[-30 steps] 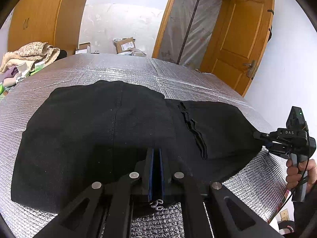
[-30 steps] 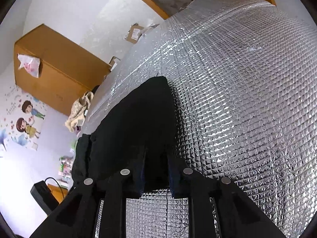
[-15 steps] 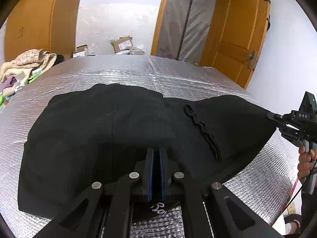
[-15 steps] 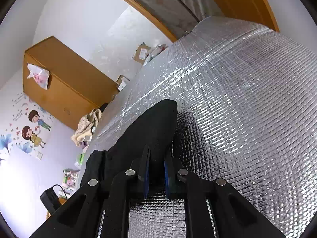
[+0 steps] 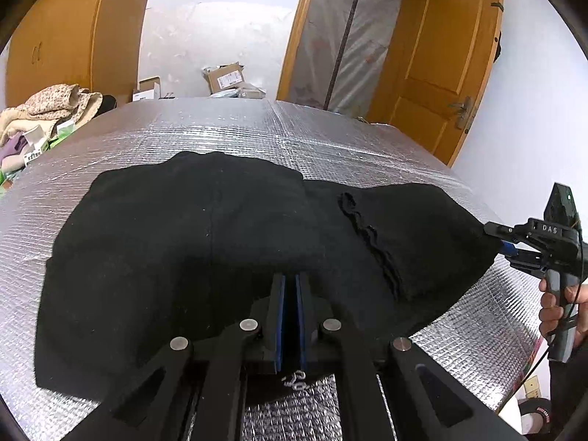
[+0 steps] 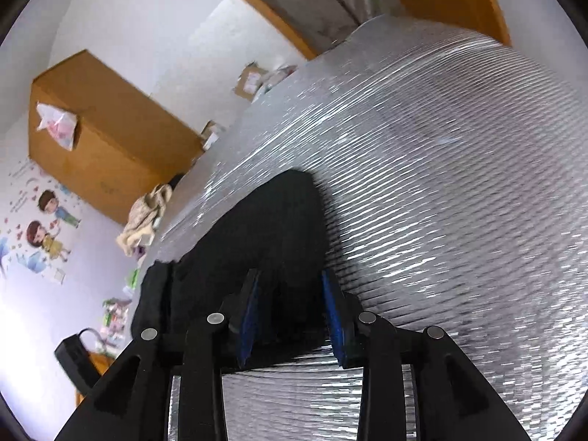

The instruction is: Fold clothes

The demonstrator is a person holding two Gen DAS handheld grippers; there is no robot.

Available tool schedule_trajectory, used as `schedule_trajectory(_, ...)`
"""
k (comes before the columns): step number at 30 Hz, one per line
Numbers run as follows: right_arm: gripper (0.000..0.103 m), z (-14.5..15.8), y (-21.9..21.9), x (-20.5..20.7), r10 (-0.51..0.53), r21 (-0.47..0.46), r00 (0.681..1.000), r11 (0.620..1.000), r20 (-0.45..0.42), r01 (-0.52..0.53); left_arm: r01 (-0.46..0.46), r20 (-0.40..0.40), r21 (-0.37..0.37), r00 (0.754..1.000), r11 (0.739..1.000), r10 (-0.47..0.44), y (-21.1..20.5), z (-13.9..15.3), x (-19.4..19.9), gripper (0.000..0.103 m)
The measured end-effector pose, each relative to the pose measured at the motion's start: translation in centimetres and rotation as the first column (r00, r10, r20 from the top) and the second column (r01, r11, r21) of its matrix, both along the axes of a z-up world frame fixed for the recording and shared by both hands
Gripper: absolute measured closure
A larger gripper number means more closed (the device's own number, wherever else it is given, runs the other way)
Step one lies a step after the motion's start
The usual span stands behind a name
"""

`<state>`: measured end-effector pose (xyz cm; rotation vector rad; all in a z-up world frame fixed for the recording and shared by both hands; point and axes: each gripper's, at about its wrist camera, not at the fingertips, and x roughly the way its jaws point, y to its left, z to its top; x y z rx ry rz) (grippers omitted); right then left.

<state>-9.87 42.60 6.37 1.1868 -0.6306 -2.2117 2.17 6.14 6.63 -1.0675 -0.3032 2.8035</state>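
- Left gripper [image 5: 290, 294]: fingers pinching shut on the near edge of the black garment [image 5: 191, 242].
- Right gripper [image 6: 290, 297]: fingers standing apart, garment's right end lying between them, nothing clamped.
- Garment lying spread across the silver padded table [image 5: 330, 136], right part folded over.

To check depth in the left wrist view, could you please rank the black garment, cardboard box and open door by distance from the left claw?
1. Black garment, at the left claw.
2. Cardboard box, beyond the table's far edge.
3. Open door, far right; close to the box.
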Motion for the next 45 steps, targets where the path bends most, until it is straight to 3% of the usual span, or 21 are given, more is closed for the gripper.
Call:
schedule_trajectory(5,0.068,-0.1,0.9,0.3,-0.027,0.004,1.000,1.000,-0.009,0.027,0.106,-0.065,0.044,0.993,0.993,-0.103,1.7,1.7,0.7,0.098)
schedule_trajectory(9,0.068,-0.8,0.8,0.3,-0.010,-0.010,1.000,1.000,0.007,0.010,0.165,-0.040,0.029,0.986,0.986,-0.164,3.6,1.3,-0.1,0.097)
schedule_trajectory(12,0.068,-1.0,0.9,0.2,0.002,-0.019,1.000,1.000,0.007,-0.002,0.196,-0.014,0.011,0.981,0.981,-0.195,5.0,0.9,-0.7,0.089)
schedule_trajectory(18,0.068,-1.6,1.7,0.0,0.008,-0.049,1.000,0.999,0.010,-0.008,0.202,0.029,-0.016,0.979,0.979,-0.202,7.5,0.2,-1.6,0.073)
schedule_trajectory(25,0.068,-1.7,1.2,0.1,0.032,-0.068,0.999,0.997,0.008,-0.032,0.179,0.100,-0.057,0.980,0.982,-0.173,9.0,-0.9,-2.8,0.071)
schedule_trajectory(27,0.068,-1.8,1.1,0.0,0.038,-0.073,0.999,0.997,0.009,-0.037,0.180,0.108,-0.063,0.979,0.982,-0.172,9.3,-0.9,-3.0,0.071)
schedule_trajectory(28,0.068,-1.8,1.1,0.0,0.040,-0.076,0.999,0.996,0.009,-0.039,0.187,0.109,-0.069,0.978,0.980,-0.179,9.5,-0.9,-3.1,0.076)
schedule_trajectory(29,0.068,-1.9,1.1,0.0,0.042,-0.079,0.999,0.996,0.009,-0.041,0.198,0.110,-0.077,0.976,0.977,-0.189,9.8,-0.9,-3.2,0.083)
schedule_trajectory(30,0.068,-1.9,1.1,0.0,0.044,-0.082,0.999,0.996,0.009,-0.043,0.204,0.106,-0.081,0.975,0.976,-0.195,10.0,-0.9,-3.2,0.098)
schedule_trajectory(37,0.068,-2.0,1.5,-0.2,0.047,-0.097,0.999,0.994,0.012,-0.046,0.162,0.009,-0.122,0.987,0.979,-0.162,9.4,1.0,-2.3,0.099)
schedule_trajectory(41,0.068,-2.0,1.7,-0.4,0.049,-0.105,0.999,0.993,0.014,-0.047,0.147,0.091,-0.112,0.986,0.983,-0.137,8.6,-0.7,-3.3,0.099)
schedule_trajectory(45,0.068,-1.6,1.8,-0.3,0.036,-0.098,0.999,0.995,0.006,-0.035,0.159,0.093,-0.123,0.985,0.979,-0.149,8.9,-0.8,-3.1,0.099)
